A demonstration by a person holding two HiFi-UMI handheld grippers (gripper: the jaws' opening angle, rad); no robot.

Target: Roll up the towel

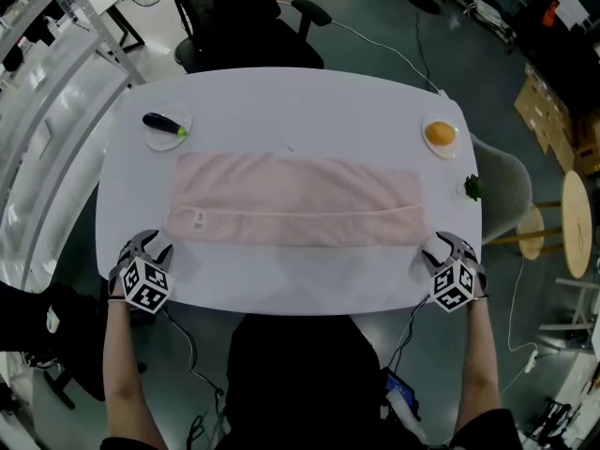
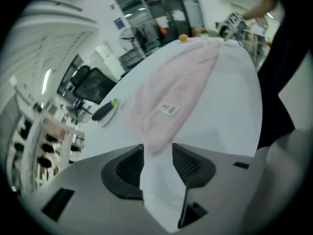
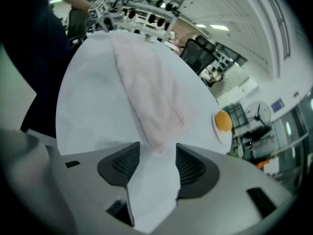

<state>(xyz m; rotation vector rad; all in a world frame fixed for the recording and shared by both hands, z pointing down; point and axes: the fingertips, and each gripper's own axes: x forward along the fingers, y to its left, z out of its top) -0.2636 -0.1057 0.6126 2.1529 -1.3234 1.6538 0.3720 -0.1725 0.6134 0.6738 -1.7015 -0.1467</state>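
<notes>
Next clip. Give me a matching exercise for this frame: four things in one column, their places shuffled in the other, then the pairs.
1 towel
2 orange
3 black-handled tool
4 left gripper

A on the right plate
B at the towel's near left corner
C spread flat across the table
D on the left plate

Pairs: 1-C, 2-A, 3-D, 4-B

Pale pink towel (image 1: 295, 200) of soft, matt, napped cloth, white table (image 1: 281, 101) smooth with a faint sheen, left gripper (image 2: 157, 153) and right gripper (image 3: 157, 151) in matt grey plastic, ribbed black pads (image 2: 131, 168).
</notes>
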